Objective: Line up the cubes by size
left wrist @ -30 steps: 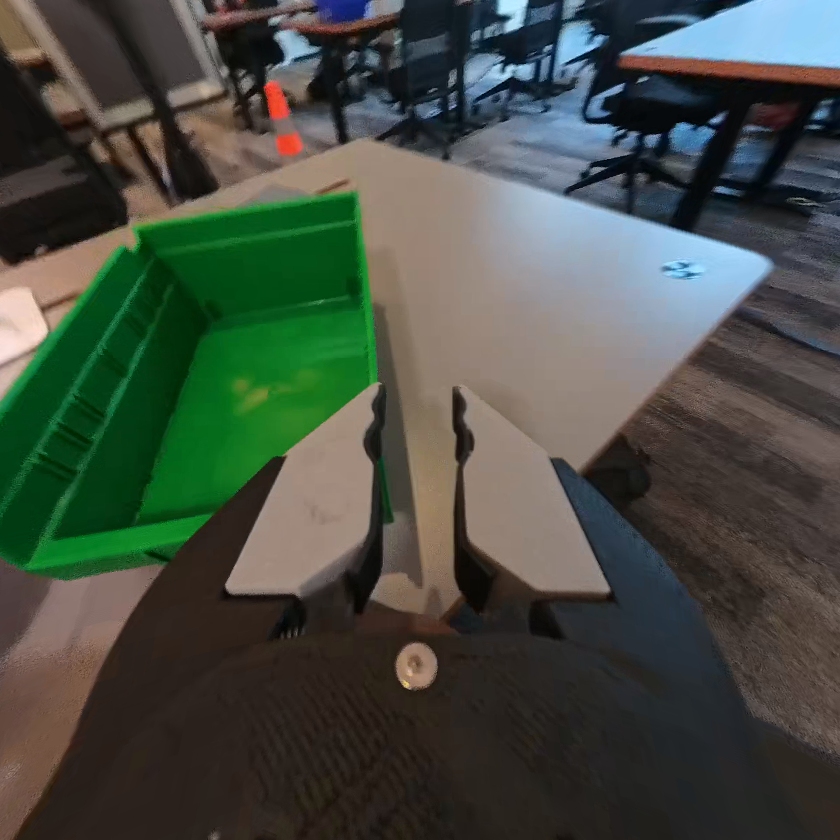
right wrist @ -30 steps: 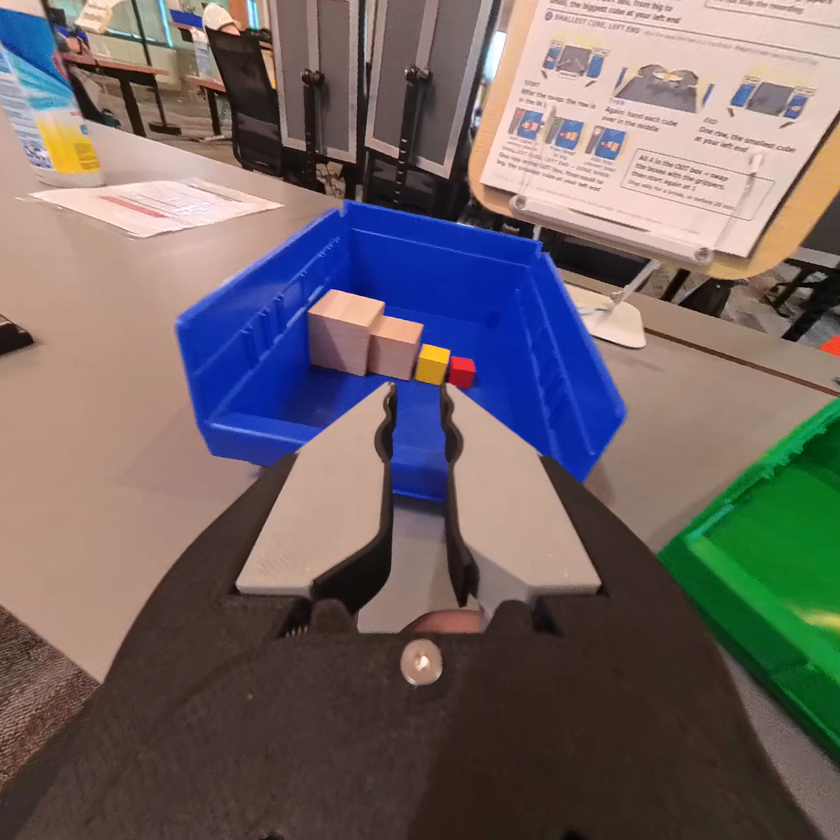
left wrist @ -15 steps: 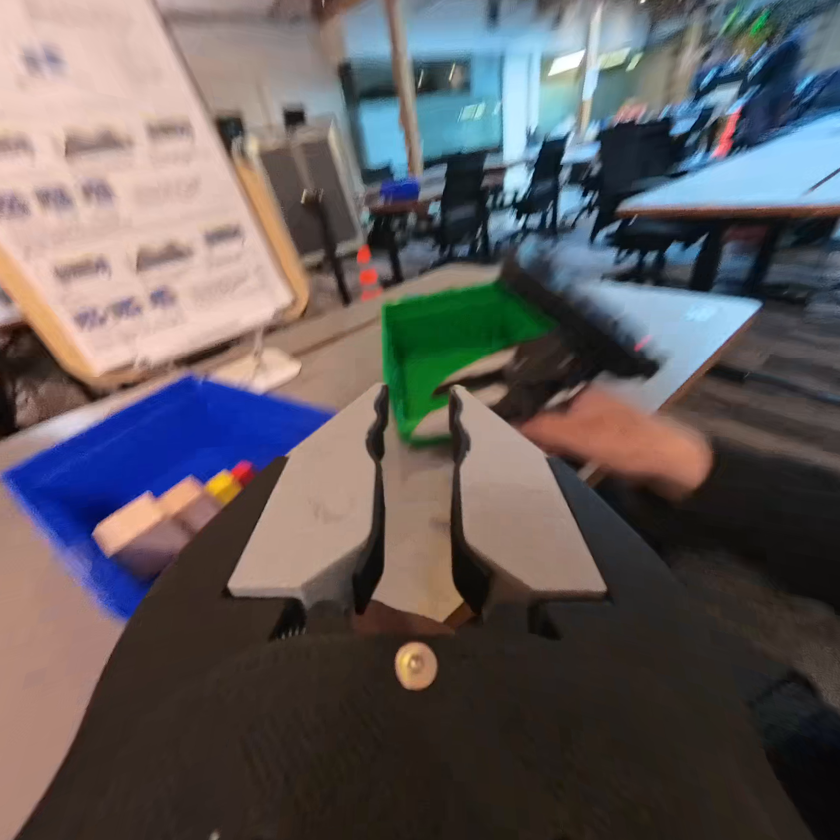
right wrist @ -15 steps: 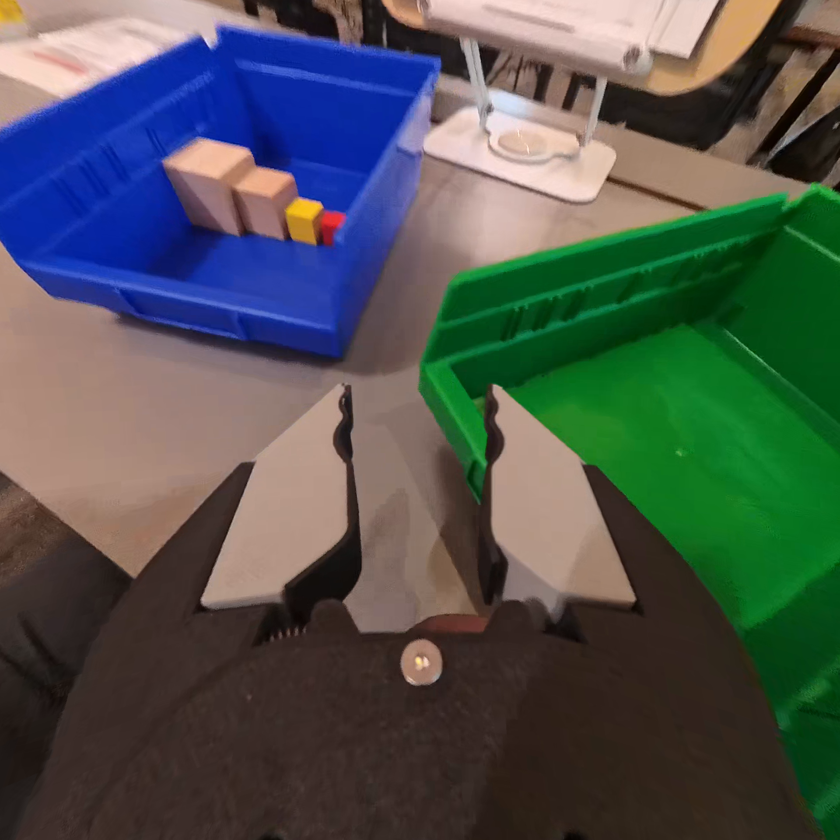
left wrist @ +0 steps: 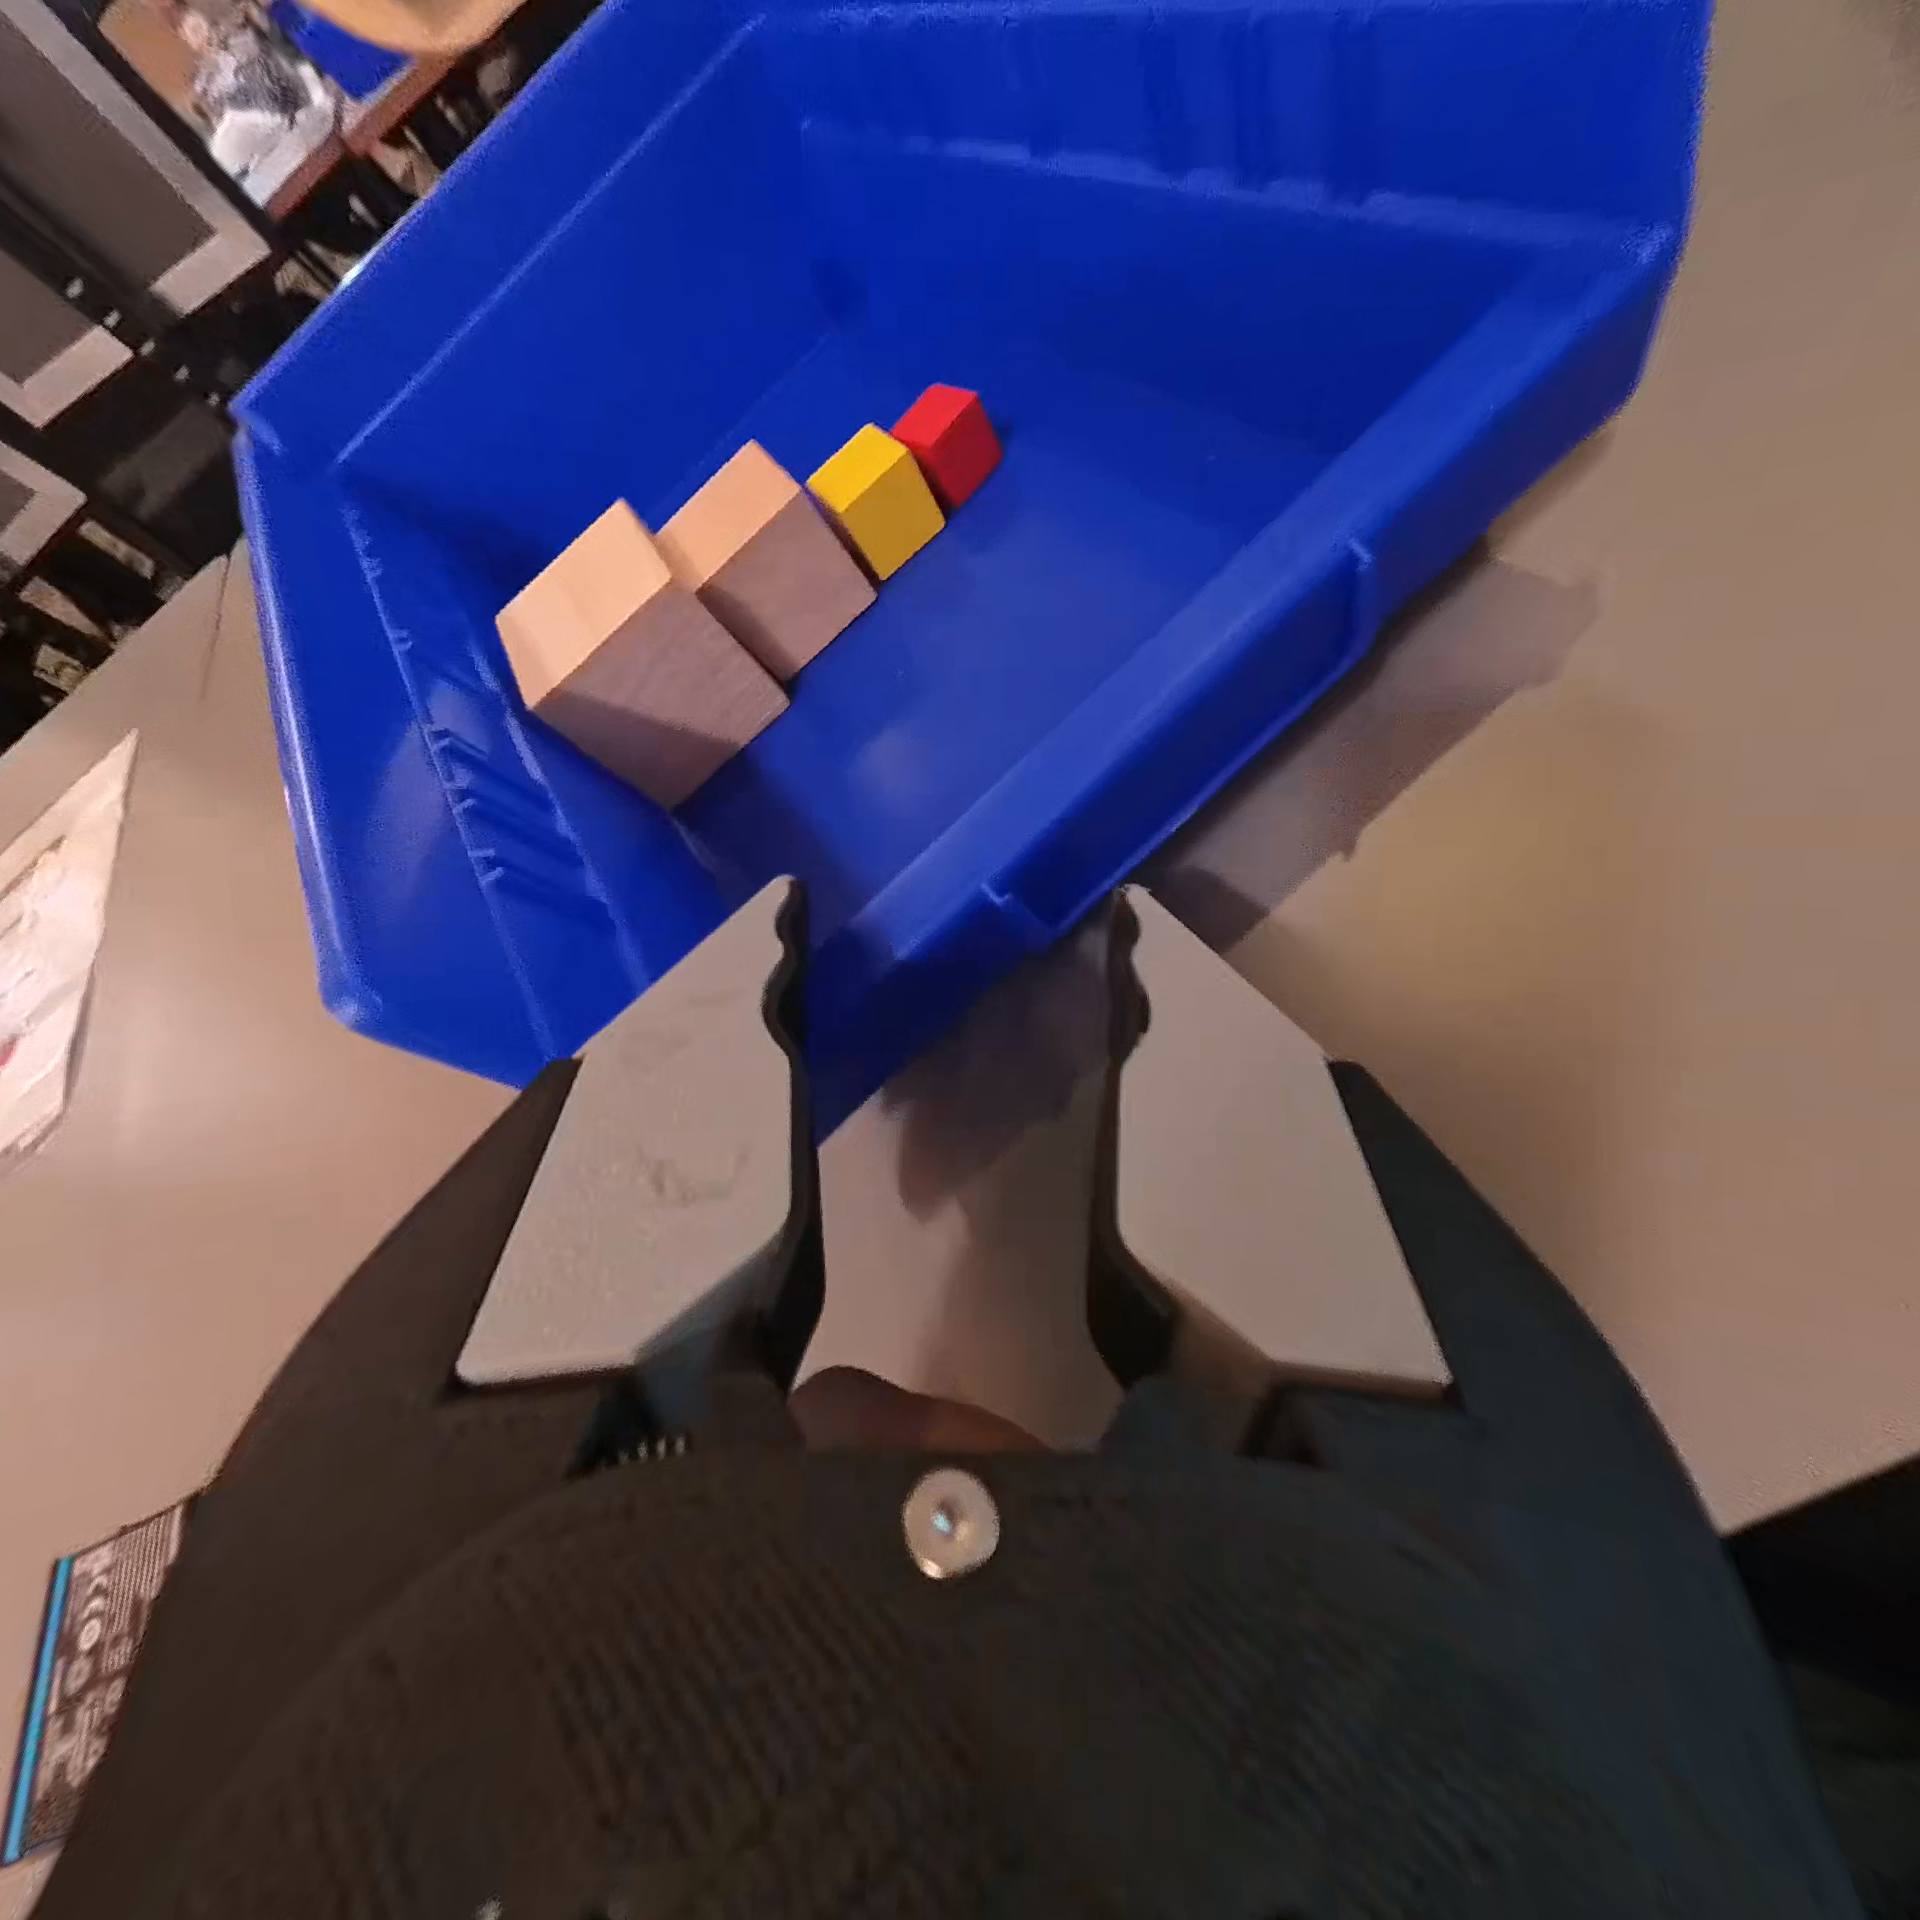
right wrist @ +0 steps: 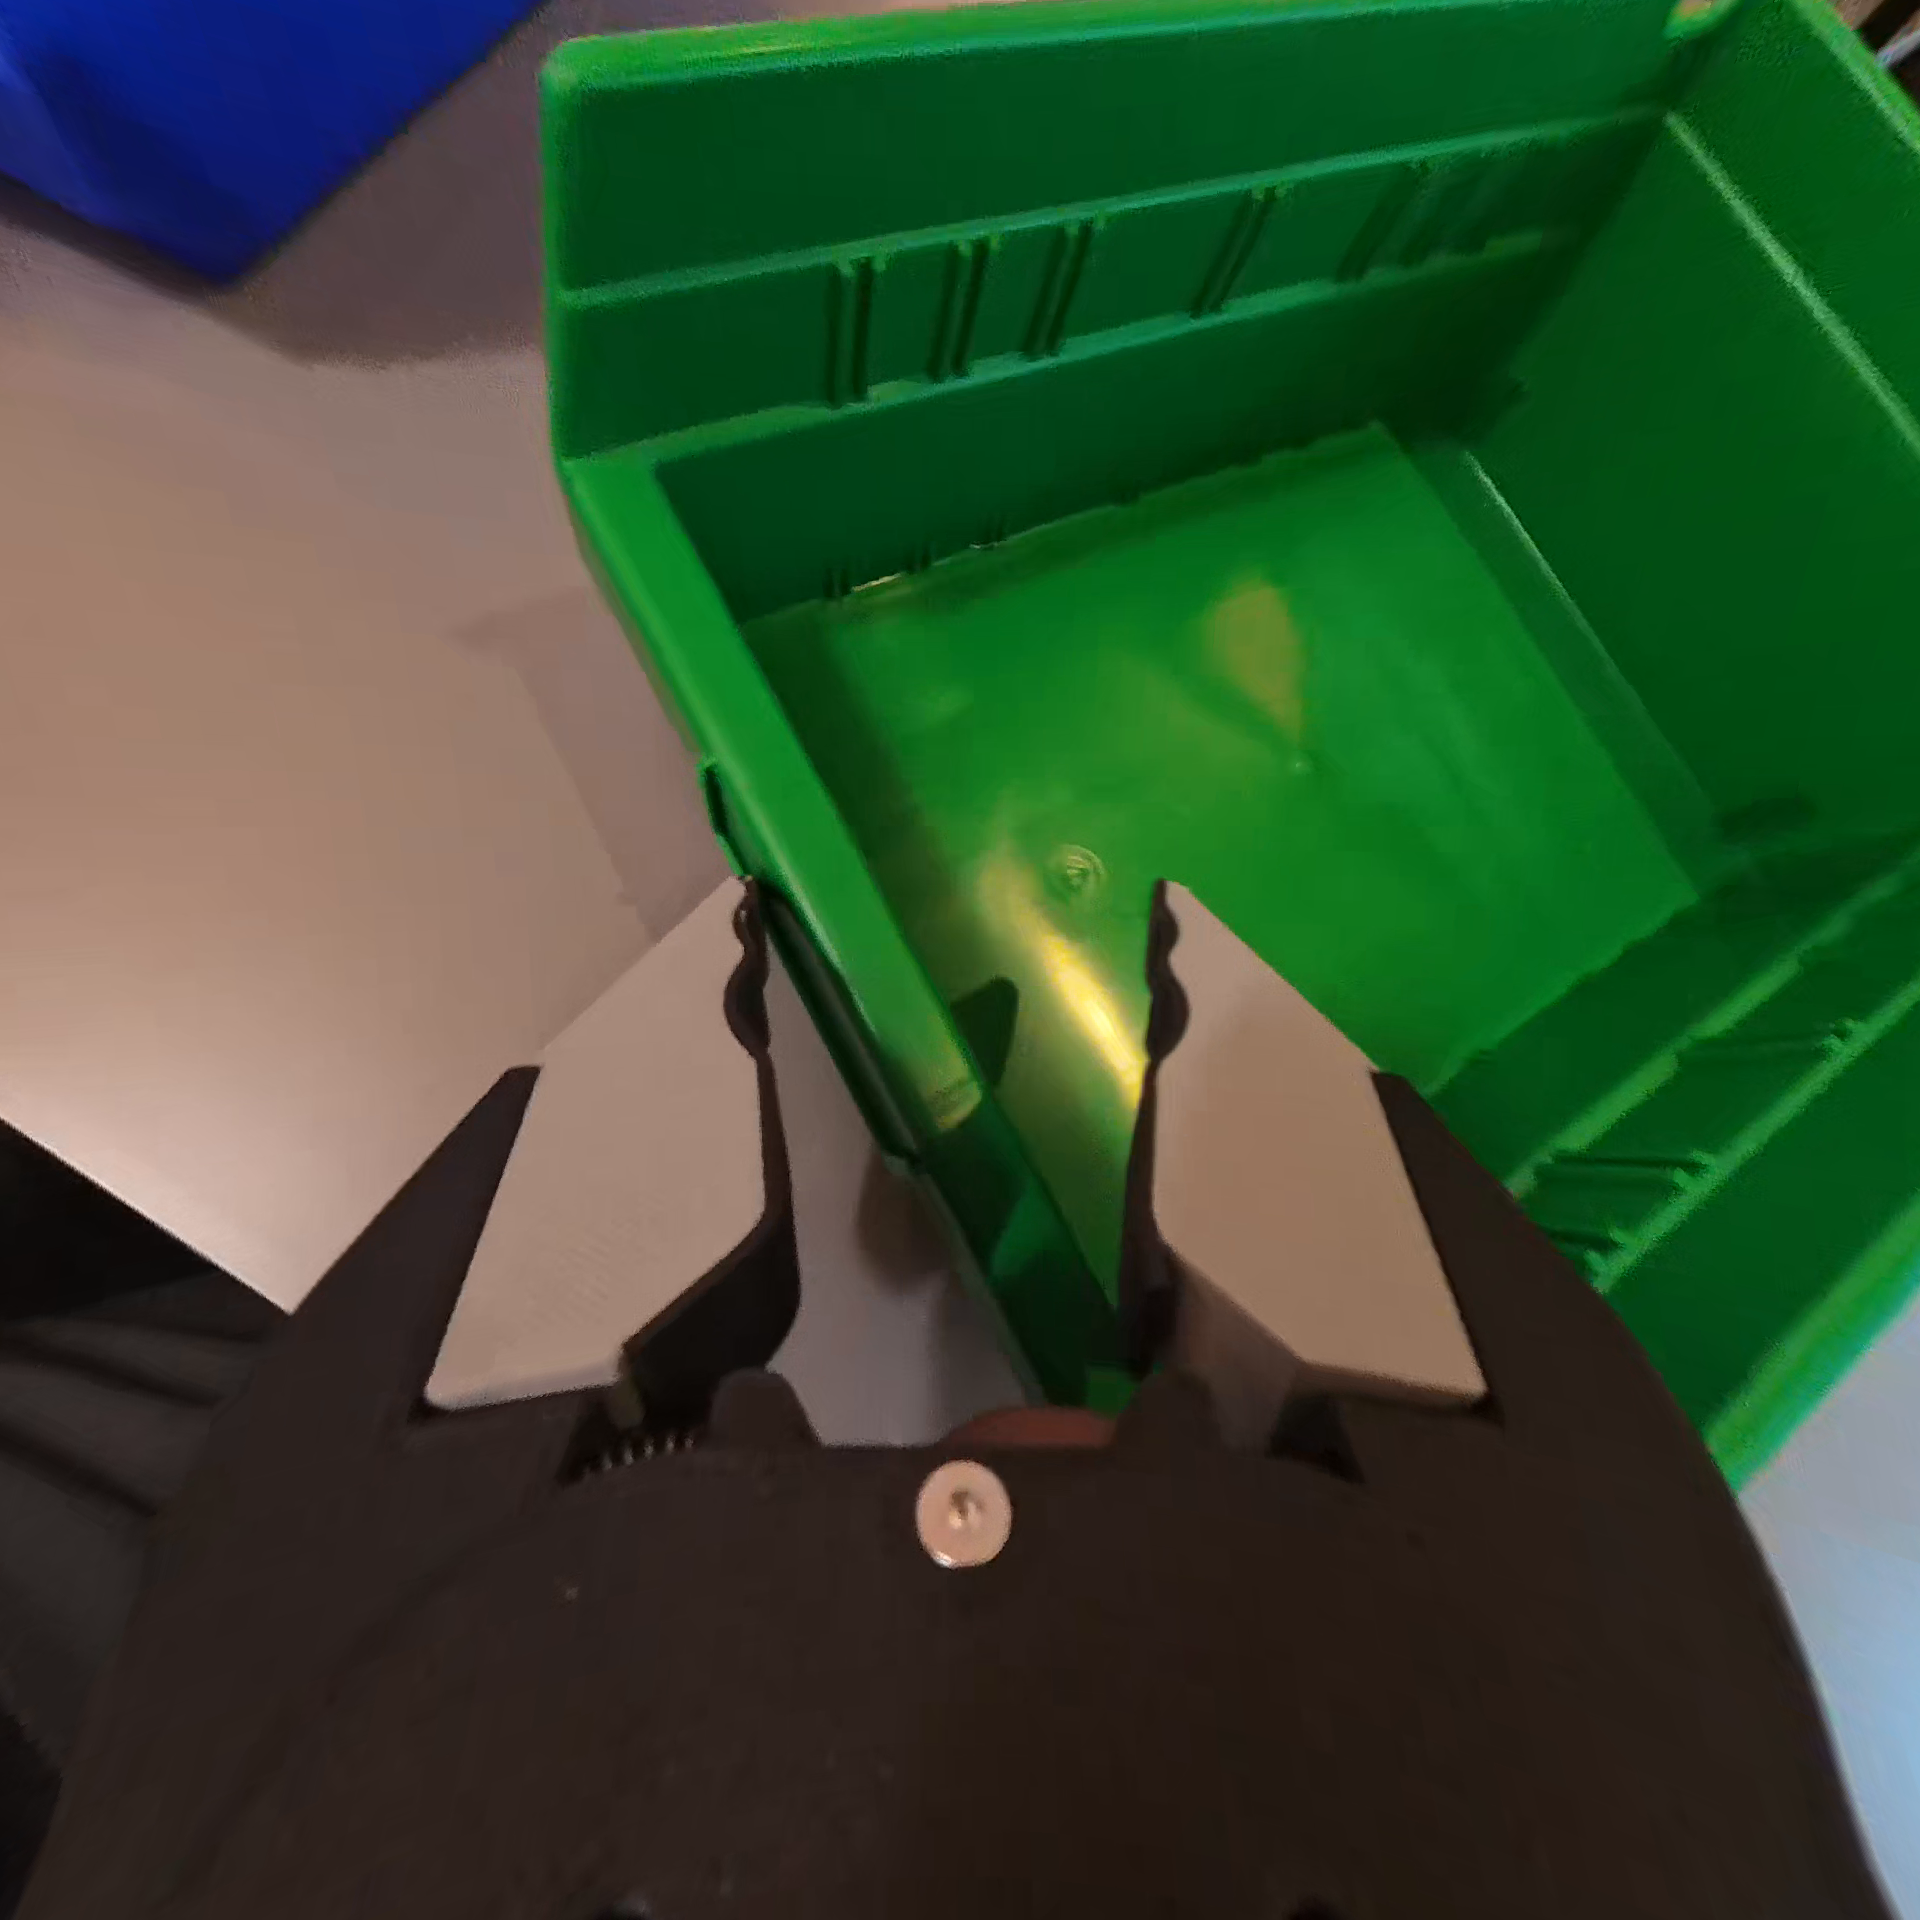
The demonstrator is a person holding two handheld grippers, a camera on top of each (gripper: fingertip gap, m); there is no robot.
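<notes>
Both grippers have swung: left gripper (left wrist: 951, 914), fingers open, over the blue bin (left wrist: 1143, 790) rim; right gripper (right wrist: 951, 904), fingers open, straddles the green bin (right wrist: 831, 894) wall; 4 cubes (left wrist: 748, 582) sit lined up.

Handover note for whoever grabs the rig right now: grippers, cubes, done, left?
Left gripper: open, empty, jaws straddling the near rim of the blue plastic bin.
Right gripper: open, empty, jaws straddling the left wall of the green plastic bin, which holds no cubes.
Cubes: all in the blue bin, in a touching row: large wooden cube, smaller wooden cube, yellow cube, red cube.
Done: row runs big to small.
Left: probably nothing to reorder; both grippers look set to handle the bins.
</notes>
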